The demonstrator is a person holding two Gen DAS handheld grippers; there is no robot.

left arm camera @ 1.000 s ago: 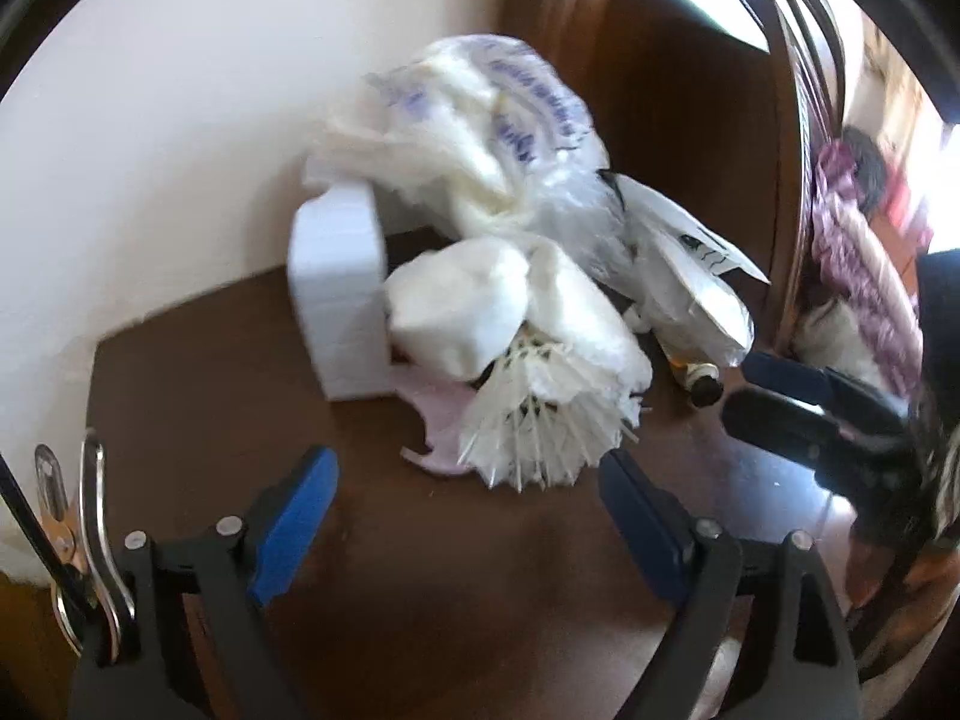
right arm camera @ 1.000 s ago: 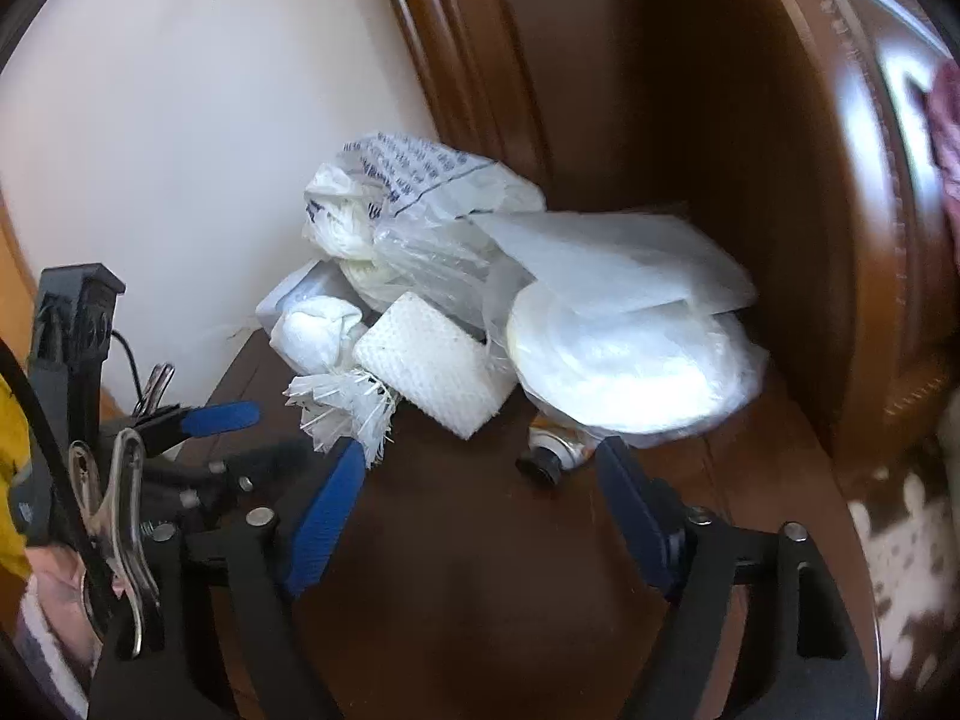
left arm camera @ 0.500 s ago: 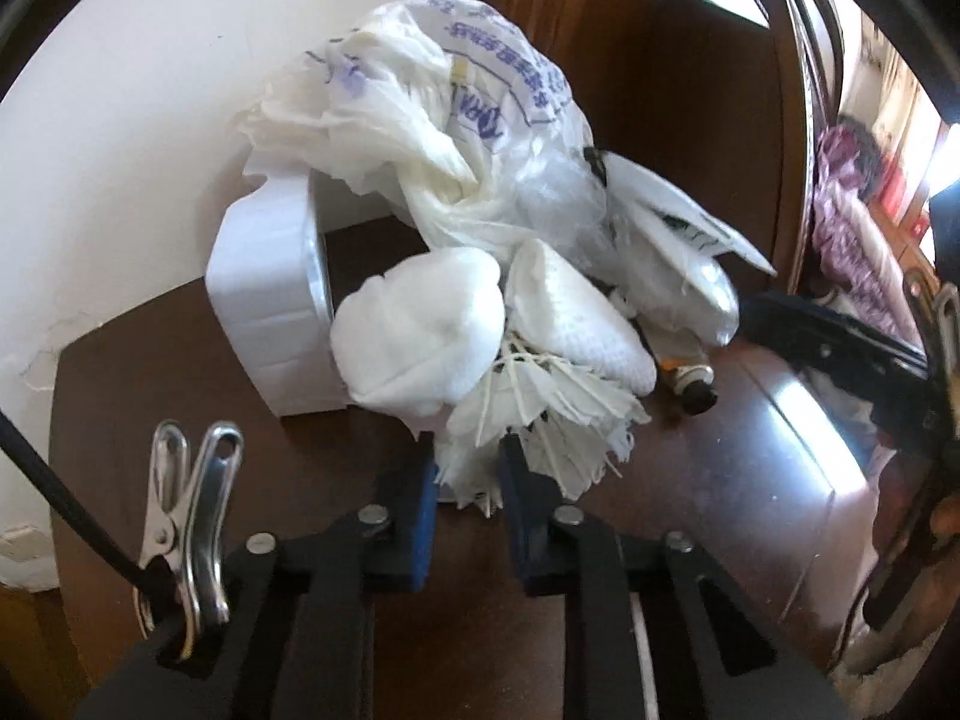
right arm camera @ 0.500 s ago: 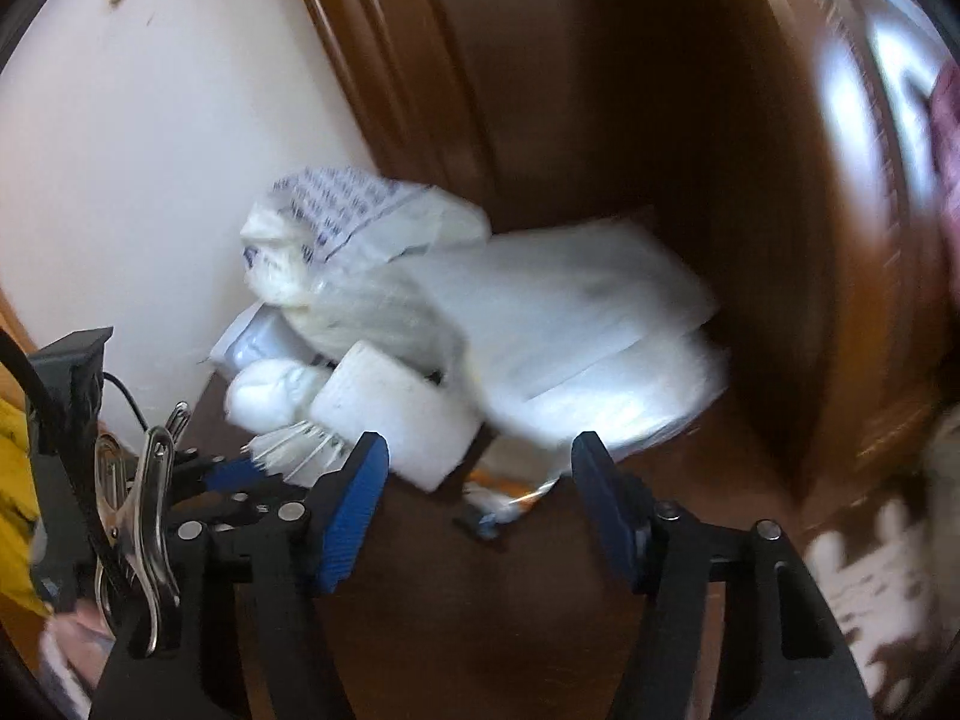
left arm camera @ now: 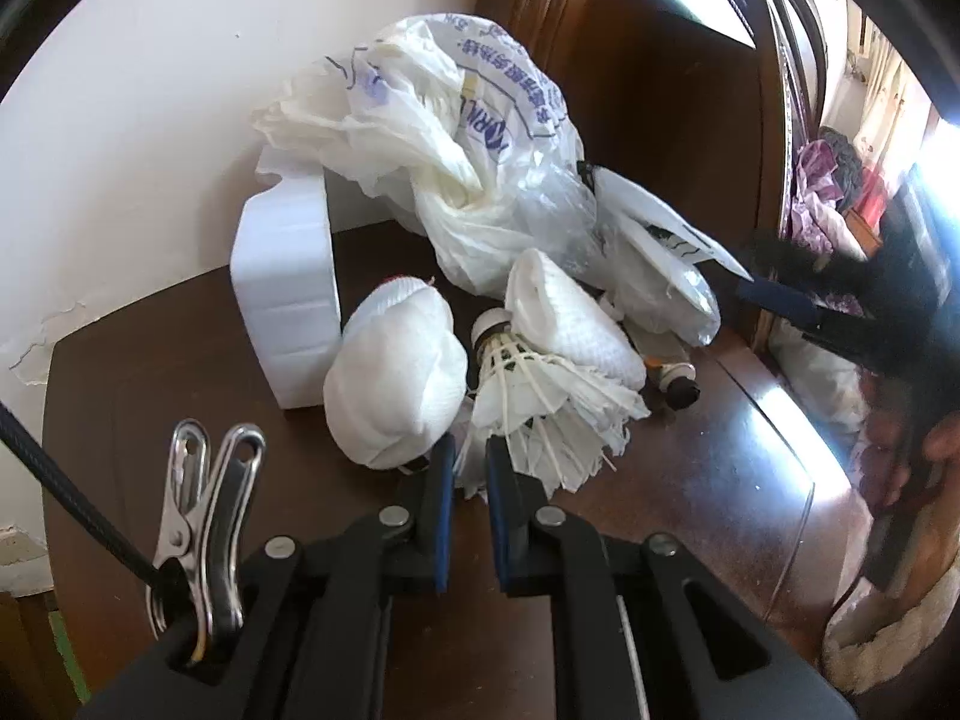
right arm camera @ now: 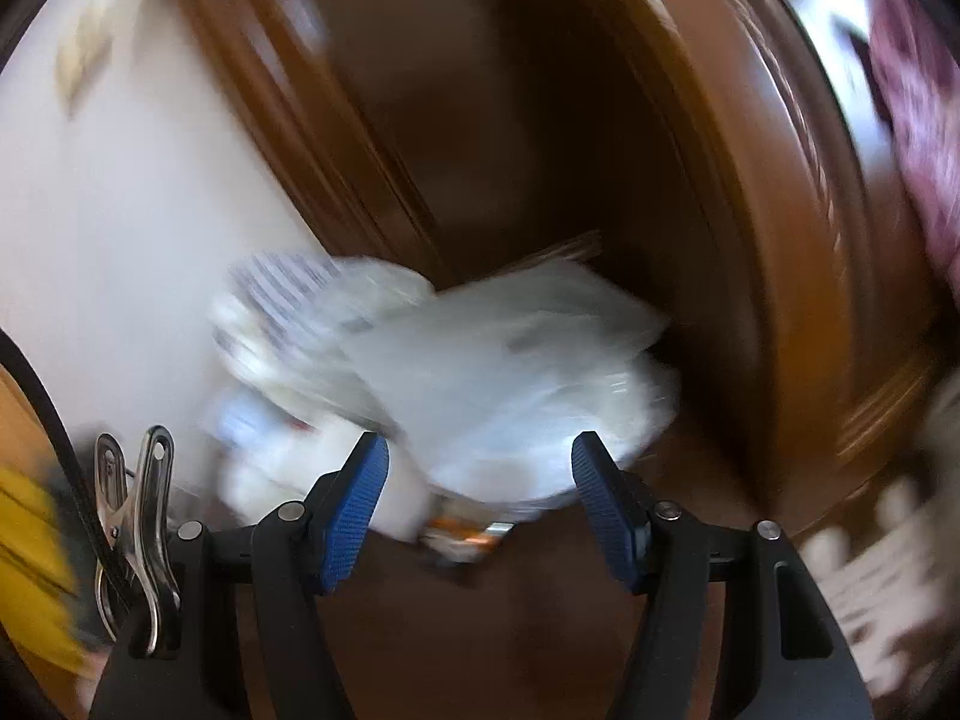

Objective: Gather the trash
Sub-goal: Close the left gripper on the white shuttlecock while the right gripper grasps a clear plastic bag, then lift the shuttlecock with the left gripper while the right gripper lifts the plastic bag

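Now that our left gripper [left arm camera: 468, 468] has just been closing, narrow on the frayed feathers of the shuttlecock [left arm camera: 540, 402], we judge the first piece of trash caught. A second ago those jaws stood wide, short of it. The shuttlecock lies on the dark table [left arm camera: 720, 480], touching the white wad [left arm camera: 396, 384] before the plastic bag [left arm camera: 480, 138]. Our right gripper [right arm camera: 480, 498] hangs wide and empty near the clear packet [right arm camera: 510, 396]; blur hides more.
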